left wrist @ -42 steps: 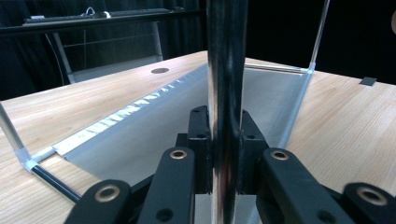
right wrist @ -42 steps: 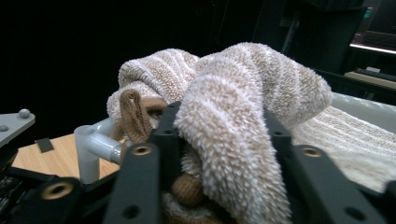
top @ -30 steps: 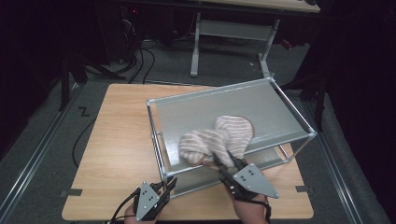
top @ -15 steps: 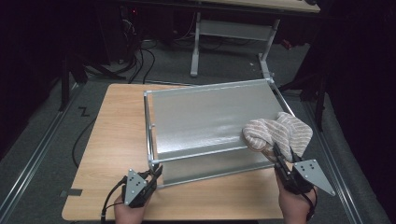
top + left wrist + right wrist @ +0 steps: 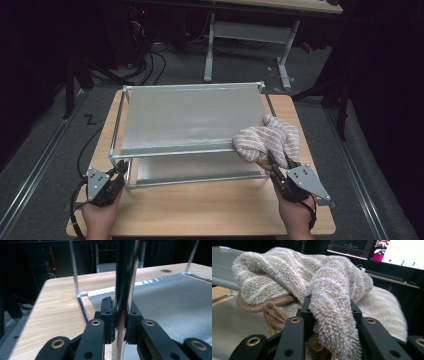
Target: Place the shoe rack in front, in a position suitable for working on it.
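- The right gripper point(image 5: 278, 161) holds one striped fleece garment point(image 5: 267, 140) — its jaws are closed on a fold of the pile, which the right gripper view shows bulging up between them and spilling over the front point(image 5: 332, 315).
- The garment sits bunched at the rack's point(image 5: 190, 150) near right corner, partly on the top shelf point(image 5: 190, 117) and partly hanging past its right edge, just ahead of the right jaws.
- In the right gripper view a brown ribbed cuff point(image 5: 269, 308) of the garment hangs to the left of the jaws, under the cream pile.
- The left gripper point(image 5: 121, 169) is at the rack's near left corner; its jaws are clamped on the corner post point(image 5: 123, 290), a shiny upright tube that the left gripper view shows pinched tight between the two pads.
- Count: one rack with two shelves, the top one and a lower shelf point(image 5: 200, 172) seen beneath its front rail; one garment; two grippers, each in a hand point(image 5: 97, 220).
- The rack stands on a wooden table point(image 5: 210, 207), square to its edges — bare wood lies in front of it, between the two hands.
- Cables point(image 5: 77, 210) trail from the left gripper off the table's near left corner.
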